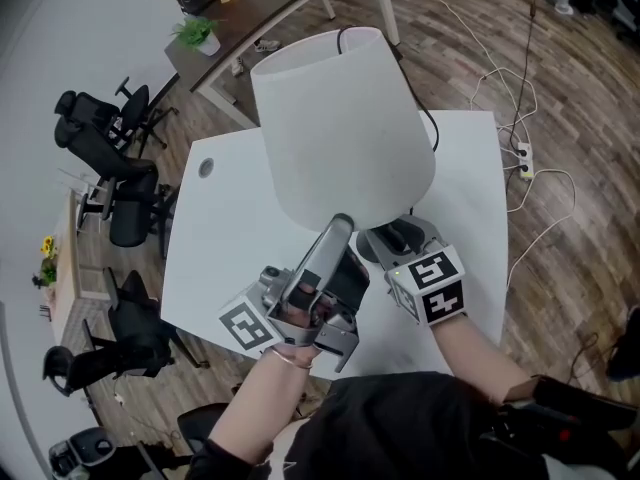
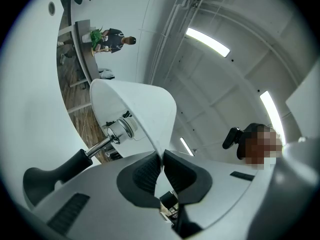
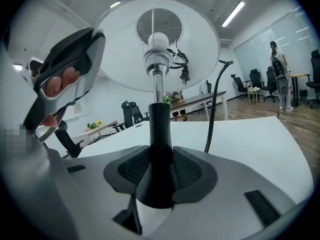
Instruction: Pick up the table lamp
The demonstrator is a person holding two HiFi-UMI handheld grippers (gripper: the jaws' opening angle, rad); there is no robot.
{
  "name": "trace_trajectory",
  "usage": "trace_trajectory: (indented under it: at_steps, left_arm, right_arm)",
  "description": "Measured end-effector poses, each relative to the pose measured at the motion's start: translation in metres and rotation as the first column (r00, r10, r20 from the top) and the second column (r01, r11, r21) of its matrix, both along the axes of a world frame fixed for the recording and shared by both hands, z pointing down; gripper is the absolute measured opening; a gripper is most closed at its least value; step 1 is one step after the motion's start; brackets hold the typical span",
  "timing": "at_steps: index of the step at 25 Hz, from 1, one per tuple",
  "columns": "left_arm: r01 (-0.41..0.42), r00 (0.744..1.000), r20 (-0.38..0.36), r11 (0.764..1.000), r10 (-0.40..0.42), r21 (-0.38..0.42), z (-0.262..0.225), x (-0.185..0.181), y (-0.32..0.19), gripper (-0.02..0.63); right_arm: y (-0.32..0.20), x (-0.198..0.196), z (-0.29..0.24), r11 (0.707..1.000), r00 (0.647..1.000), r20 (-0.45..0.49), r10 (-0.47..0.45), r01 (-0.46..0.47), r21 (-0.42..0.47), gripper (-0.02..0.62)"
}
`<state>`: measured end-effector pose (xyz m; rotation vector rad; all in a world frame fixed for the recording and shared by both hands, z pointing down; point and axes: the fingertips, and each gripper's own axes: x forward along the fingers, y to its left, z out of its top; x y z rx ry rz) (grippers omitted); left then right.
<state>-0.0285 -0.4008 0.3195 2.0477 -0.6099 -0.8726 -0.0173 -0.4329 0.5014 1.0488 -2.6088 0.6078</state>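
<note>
The table lamp has a big white cone shade (image 1: 340,128) over a chrome rod and a black stem (image 3: 160,134), and it stands near the front of the white table (image 1: 220,258). My left gripper (image 1: 338,226) reaches up from below; its jaws are shut on the shade's lower rim (image 2: 150,129), thin wall between the pads. The right gripper (image 1: 400,240) sits lower, under the shade, its pads closed against the black stem (image 3: 161,166). The lamp's black cord (image 3: 215,104) hangs beside the stem. The shade hides the lamp's base in the head view.
A dark desk (image 1: 260,13) with a potted plant (image 1: 197,33) stands beyond the table. Black office chairs (image 1: 110,138) line the left side. A power strip (image 1: 522,158) and white cables lie on the wood floor at right. A person (image 3: 279,69) stands far off.
</note>
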Motion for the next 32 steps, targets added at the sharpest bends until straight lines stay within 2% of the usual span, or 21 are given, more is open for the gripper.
trace_trajectory:
  at_steps: [5, 10, 20, 32]
  left_arm:
    - [-0.038, 0.999, 0.014, 0.999, 0.038, 0.012, -0.003, 0.000, 0.019, 0.026]
    - [-0.040, 0.998, -0.053, 0.999, 0.041, 0.010, -0.006, -0.014, 0.050, 0.023]
    - [-0.090, 0.995, -0.041, 0.991, 0.095, 0.103, -0.035, -0.048, 0.131, 0.021]
    - [-0.115, 0.991, -0.037, 0.968, 0.126, 0.223, -0.080, -0.098, 0.227, 0.020]
  right_arm:
    - [0.024, -0.005, -0.001, 1.000, 1.000, 0.021, 0.012, -0.011, -0.018, 0.156]
    - [0.058, -0.008, -0.005, 1.000, 1.000, -0.015, 0.016, -0.016, 0.011, 0.158]
    - [0.130, -0.041, -0.036, 0.996, 0.998, -0.046, 0.043, -0.039, 0.083, 0.156]
    - [0.221, -0.083, -0.083, 0.981, 0.995, -0.063, 0.071, -0.058, 0.184, 0.156]
